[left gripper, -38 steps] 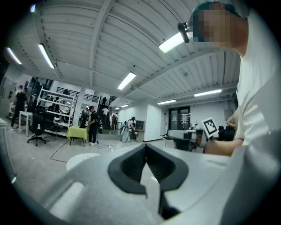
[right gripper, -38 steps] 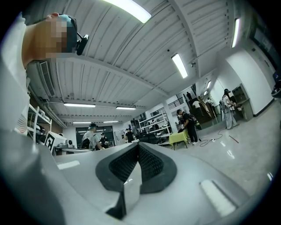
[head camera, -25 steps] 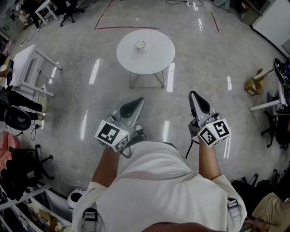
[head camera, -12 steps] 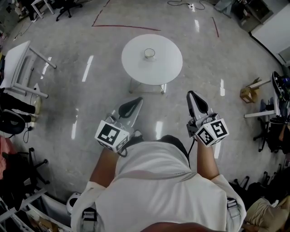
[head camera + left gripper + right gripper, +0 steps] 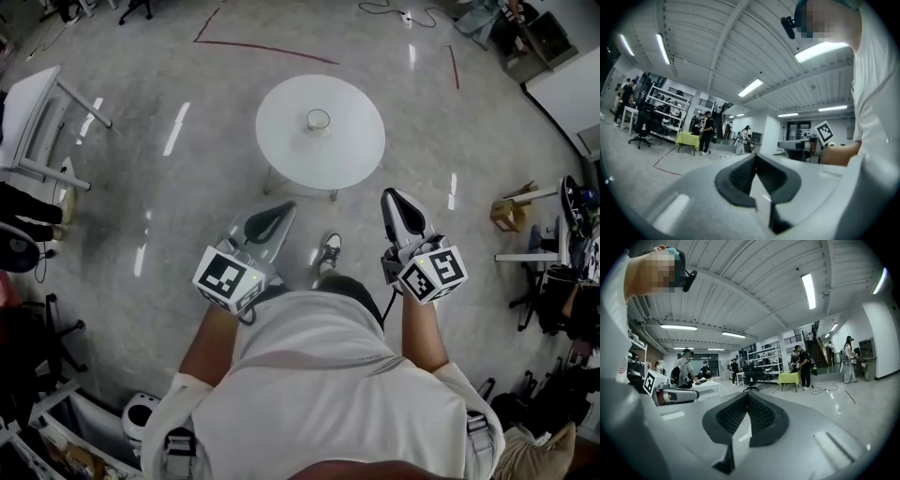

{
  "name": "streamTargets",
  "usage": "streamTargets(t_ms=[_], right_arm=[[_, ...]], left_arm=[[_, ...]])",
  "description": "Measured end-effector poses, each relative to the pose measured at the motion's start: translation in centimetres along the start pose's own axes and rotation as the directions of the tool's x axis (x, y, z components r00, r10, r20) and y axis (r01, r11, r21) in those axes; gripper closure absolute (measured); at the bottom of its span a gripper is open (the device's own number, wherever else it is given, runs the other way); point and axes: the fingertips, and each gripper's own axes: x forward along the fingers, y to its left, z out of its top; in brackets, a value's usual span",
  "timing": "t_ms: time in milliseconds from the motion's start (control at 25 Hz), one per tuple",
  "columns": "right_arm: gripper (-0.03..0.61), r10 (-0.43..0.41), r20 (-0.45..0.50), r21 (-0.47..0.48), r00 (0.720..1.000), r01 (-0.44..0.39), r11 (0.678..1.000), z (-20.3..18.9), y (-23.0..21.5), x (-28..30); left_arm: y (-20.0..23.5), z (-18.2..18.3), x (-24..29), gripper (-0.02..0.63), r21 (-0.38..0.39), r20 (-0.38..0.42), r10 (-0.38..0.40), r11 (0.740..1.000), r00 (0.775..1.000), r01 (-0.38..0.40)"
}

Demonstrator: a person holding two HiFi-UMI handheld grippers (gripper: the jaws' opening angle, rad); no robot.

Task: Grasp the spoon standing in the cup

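Observation:
A small cup [image 5: 318,119] stands near the middle of a round white table [image 5: 356,150] ahead of me in the head view. Any spoon in it is too small to make out. My left gripper [image 5: 275,214] and right gripper [image 5: 395,199] are held close to my body, well short of the table, both pointing forward. In the left gripper view the left gripper [image 5: 755,157] is shut with nothing in it. The right gripper [image 5: 747,397] is likewise shut and empty in its own view. Neither gripper view shows the cup or the table.
A white desk [image 5: 28,122] stands at the far left, a cardboard box [image 5: 507,214] and chairs at the right. A red tape line [image 5: 267,49] runs on the shiny floor beyond the table. Several people and a yellow-green table [image 5: 688,138] are far off.
The round table and cup have come lower and larger in the head view as I walk toward them. Both grippers keep the same pose, shut.

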Motion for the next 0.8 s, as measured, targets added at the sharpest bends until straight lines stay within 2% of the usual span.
streamTargets(t_ms=[200,480,680,800], right_arm=[[0.574,0.020,-0.020,0.014,1.000,-0.020,1.000,0.0,-5.8,3.8],[0.574,0.082,-0.001,-0.018,0.997,-0.082,0.996,2.8,-16.3,10.9],[0.574,0.131,-0.054,-0.030,0.990,-0.133,0.991,2.5,-24.1,14.5],[0.574,0.160,-0.106,-0.037,0.981,-0.165,0.986,1.0,-26.7,17.0]], left_arm=[[3.1,0.5,5.1,0.612,-0.008,-0.001,0.043,0.999,0.999,-0.043],[8.6,2.2,15.2,0.612,-0.001,-0.012,0.131,0.991,0.991,-0.131],[11.3,2.3,22.1,0.612,-0.023,-0.024,0.210,0.977,0.977,-0.211],[13.0,1.4,24.1,0.612,-0.037,-0.036,0.266,0.963,0.963,-0.267]])
